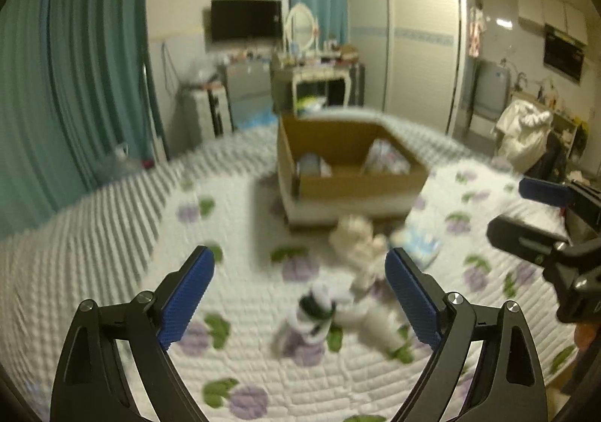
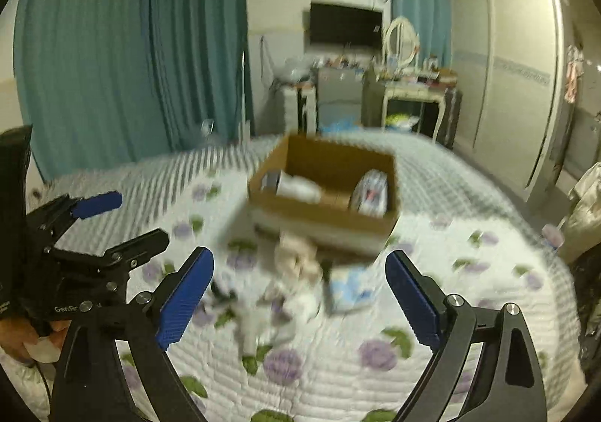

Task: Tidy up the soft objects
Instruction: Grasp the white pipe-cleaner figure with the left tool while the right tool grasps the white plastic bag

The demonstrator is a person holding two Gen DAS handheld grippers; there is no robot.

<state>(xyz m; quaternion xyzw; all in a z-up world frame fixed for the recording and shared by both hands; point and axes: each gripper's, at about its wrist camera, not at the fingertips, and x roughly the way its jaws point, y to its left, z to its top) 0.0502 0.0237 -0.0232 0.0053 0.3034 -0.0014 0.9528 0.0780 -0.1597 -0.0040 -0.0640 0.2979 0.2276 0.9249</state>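
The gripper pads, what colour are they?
Blue pads on black arms, clearest in the left wrist view.

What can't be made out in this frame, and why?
- Soft items on the quilt: motion blur in both views; the cream one and the black-and-white one can't be identified.
- Box contents: blurred, and partly hidden by its front wall.
- Light-blue packet: print unreadable.
- Right gripper in the left view: cut off by the frame edge.
- Dresser clutter: too small.
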